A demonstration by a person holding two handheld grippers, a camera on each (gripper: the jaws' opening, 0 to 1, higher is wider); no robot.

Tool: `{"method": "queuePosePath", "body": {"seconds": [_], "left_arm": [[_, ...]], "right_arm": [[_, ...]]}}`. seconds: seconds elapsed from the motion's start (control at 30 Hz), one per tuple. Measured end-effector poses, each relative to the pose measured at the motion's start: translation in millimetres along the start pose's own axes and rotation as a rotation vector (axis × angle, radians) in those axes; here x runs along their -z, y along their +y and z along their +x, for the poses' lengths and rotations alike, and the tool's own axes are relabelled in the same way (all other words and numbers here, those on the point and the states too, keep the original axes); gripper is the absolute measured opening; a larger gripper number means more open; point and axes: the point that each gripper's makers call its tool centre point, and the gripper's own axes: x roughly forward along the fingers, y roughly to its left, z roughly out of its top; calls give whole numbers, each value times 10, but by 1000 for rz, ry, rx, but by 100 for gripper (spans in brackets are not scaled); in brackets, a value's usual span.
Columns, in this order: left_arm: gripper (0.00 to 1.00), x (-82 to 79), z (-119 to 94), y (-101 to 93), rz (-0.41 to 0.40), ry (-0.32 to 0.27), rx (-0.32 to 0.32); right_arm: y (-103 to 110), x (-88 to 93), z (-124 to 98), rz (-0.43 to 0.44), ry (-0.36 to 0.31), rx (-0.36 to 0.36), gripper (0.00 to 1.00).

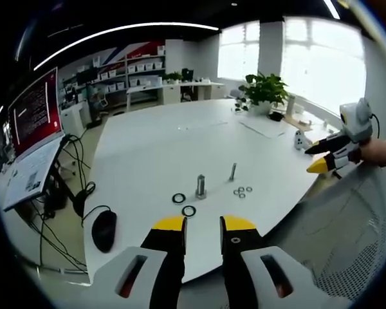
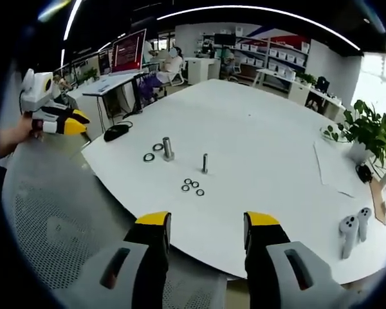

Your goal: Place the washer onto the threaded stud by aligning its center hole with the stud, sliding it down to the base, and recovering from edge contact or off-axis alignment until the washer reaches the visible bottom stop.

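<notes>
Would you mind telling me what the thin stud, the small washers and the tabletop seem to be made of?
Thin stud: likely metal, grey with a dull sheen. Small washers: probably metal, thin dark-grey rings, too small to be sure. Tabletop: smooth white surface, perhaps laminate, faintly reflecting light.

We see a bright room. Sunlight pours through the big windows (image 1: 309, 58) and washes them out white. Long ceiling lights (image 1: 125, 32) bend into curves near the edges. The white table (image 1: 161, 148) glows softly with faint shadows. Everything looks a little blurry.
</notes>
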Motion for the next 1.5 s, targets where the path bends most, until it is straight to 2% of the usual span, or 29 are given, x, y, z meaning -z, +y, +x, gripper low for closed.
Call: {"method": "queuePosePath", "body": {"seconds": [0.23, 0.3, 0.37, 0.47, 0.63, 0.8, 0.93, 1.2, 1.37, 1.5], "left_arm": [[18, 23, 13, 29, -11, 17, -11], [18, 39, 18, 36, -13, 25, -16], [18, 69, 29, 26, -9, 40, -15], [18, 114, 37, 1, -2, 61, -15], [19, 130, 33, 38, -4, 70, -29], [19, 246, 73, 28, 10, 136, -31], [19, 257, 58, 54, 10, 141, -45], [20, 320, 60, 101, 3, 175, -67], [20, 404, 81, 68, 29, 225, -54], [21, 365, 67, 66, 24, 209, -50]], "right_arm": [[68, -62, 25, -26, -8, -45, 49], [75, -141, 0, -31, -45, -50, 47], [74, -154, -30, -10, -63, -52, 45], [71, -98, -27, 22, -54, -59, 45], [92, -163, -60, 53, -93, -76, 45], [138, -182, -60, 52, -103, -97, 45], [99, -190, -81, 91, -118, -90, 46], [105, -246, -124, 103, -154, -94, 45], [61, -246, -135, 103, -147, -70, 48], [3, -245, -157, 117, -148, -52, 48]]}}
